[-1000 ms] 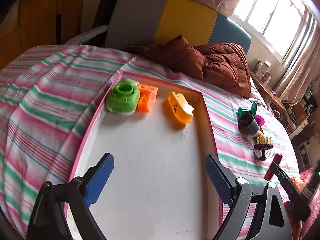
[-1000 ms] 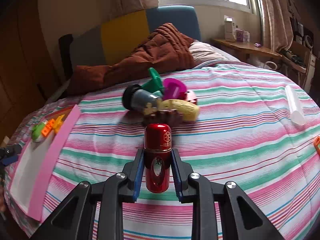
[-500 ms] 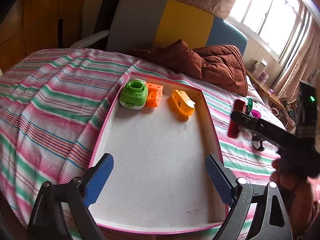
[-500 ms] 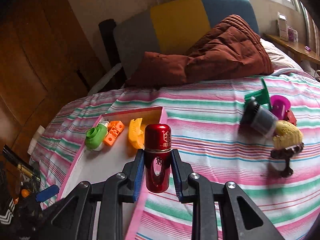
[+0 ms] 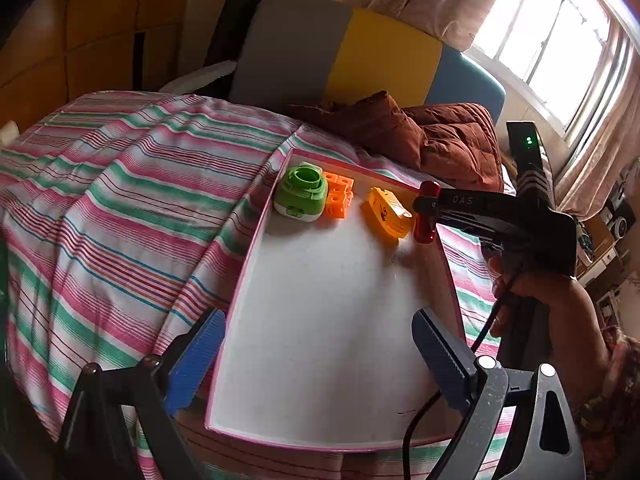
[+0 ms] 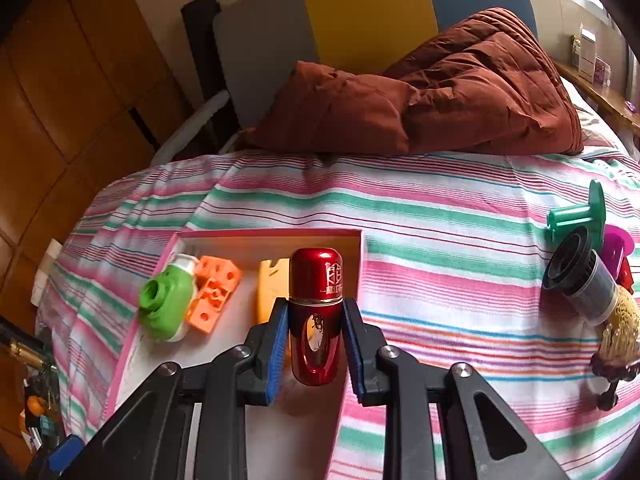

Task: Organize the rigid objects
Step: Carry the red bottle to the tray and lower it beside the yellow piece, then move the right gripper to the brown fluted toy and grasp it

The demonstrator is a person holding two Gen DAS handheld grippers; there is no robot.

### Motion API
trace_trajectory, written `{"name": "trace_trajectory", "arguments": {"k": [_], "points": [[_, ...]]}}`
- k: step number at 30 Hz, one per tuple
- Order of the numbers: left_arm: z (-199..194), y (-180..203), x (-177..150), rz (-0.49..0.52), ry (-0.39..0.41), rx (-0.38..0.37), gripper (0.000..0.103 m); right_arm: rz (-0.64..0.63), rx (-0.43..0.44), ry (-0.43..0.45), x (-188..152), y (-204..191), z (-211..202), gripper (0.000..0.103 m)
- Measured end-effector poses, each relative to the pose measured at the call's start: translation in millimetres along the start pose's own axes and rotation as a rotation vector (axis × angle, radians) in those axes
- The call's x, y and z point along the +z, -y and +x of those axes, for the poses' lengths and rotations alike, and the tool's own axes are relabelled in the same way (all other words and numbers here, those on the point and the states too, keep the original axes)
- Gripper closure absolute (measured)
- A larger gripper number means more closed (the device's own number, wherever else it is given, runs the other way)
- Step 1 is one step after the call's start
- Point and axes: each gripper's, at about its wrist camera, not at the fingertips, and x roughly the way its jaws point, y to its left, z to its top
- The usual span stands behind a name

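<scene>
R gripper (image 6: 315,336) pinches the red capsule bottle (image 6: 316,316) upright over the pink-rimmed tray (image 6: 276,233) on the striped bed, just beside the yellow piece (image 6: 272,288). Green toy (image 6: 166,306) & orange block (image 6: 214,294) sit at the tray's far end. L gripper (image 5: 316,356) spread wide, empty, above the tray's near end.

Red capsule (image 6: 316,316), blue pads (image 6: 278,344). Pink-rimmed white tray (image 5: 340,320) with green toy (image 5: 301,194), orange block (image 5: 338,200), yellow piece (image 5: 386,212). Sheet (image 5: 120,216) striped pink, green, white; brown quilt (image 6: 440,100) far.
</scene>
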Motion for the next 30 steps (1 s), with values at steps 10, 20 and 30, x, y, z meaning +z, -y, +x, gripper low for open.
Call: {"name": "trace_trajectory", "arguments": {"k": [10, 20, 30], "points": [[6, 2, 1, -0.004, -0.020, 0.001, 0.007, 0.006, 0.017, 0.056, -11, 4, -23, 0.070], [4, 19, -4, 0.005, -0.036, -0.027, 0.007, 0.102, 0.046, 0.100, -55, 36, -64, 0.070], [-5, 49, -11, 0.062, -0.031, -0.059, 0.006, 0.148, 0.003, 0.092, -102, 77, -89, 0.070]]}}
